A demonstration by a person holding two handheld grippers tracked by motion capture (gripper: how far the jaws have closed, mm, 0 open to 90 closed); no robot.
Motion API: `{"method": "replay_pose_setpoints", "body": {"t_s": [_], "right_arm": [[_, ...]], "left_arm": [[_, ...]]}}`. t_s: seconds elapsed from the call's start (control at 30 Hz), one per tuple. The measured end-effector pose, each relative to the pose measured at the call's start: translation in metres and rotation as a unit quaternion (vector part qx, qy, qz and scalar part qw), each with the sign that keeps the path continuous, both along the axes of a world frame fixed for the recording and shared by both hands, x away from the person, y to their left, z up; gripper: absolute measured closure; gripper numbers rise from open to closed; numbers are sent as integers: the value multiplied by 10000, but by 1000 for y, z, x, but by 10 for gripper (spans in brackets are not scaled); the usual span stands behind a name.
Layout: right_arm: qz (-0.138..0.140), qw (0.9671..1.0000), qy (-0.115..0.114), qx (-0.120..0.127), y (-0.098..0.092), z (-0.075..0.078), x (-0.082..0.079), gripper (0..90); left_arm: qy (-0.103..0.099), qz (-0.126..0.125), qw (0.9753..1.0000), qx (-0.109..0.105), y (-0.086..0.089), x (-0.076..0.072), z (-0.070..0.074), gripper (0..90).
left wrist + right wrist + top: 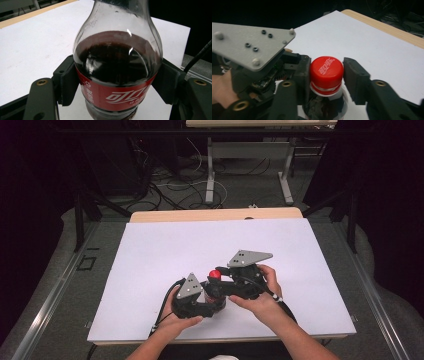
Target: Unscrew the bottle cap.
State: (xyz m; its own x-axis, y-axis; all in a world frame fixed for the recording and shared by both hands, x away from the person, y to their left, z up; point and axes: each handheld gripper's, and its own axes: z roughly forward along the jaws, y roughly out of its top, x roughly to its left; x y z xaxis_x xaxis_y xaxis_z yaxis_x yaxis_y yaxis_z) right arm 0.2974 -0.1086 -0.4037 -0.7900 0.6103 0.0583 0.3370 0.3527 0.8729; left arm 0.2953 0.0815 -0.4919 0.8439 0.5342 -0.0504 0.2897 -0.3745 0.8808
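Your left gripper (pixel 115 82) clamps the bottle (pixel 117 65) body; right gripper (pixel 326 75) brackets its red cap (pixel 326 71), one jaw not touching. Uncapping step: close, then twist.

High view down on table (pixel 150 270); both gripper views close on shared bottle (pixel 117 62)

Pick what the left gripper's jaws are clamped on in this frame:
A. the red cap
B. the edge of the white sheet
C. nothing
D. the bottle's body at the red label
D: in the left gripper view, the left gripper has a jaw pressed on each side of the cola bottle at its red label.
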Motion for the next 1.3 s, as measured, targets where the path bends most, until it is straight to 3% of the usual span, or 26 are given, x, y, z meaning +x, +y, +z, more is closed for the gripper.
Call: {"method": "replay_pose_setpoints", "body": {"t_s": [0.03, 0.13, 0.23, 0.33, 0.47, 0.73, 1.3], "right_arm": [[81, 9999, -89, -79, -1, 0, 0, 607], [497, 9985, -64, -197, -5, 2, 6, 612], [898, 9959, 71, -26, -11, 3, 15, 614], [1125, 9935, 123, 121, -17, 7, 21, 614], [1118, 9934, 117, 223, -19, 10, 22, 614], [986, 9950, 31, 179, -23, 10, 23, 614], [596, 9981, 182, -8, -47, -10, 27, 614]], "left_arm": [[23, -5, 10000, -1, 0, -1, 0, 306], [27, -29, 10000, -25, -1, -1, 0, 306], [5, -83, 10000, -12, -2, -1, -1, 305], [1, -82, 10000, -12, -2, -1, -1, 306], [22, -30, 10000, -25, -1, -1, -1, 305], [34, 112, 9999, -53, 4, 5, -3, 305], [28, 407, 9991, -75, 7, 26, 10, 306]]}}
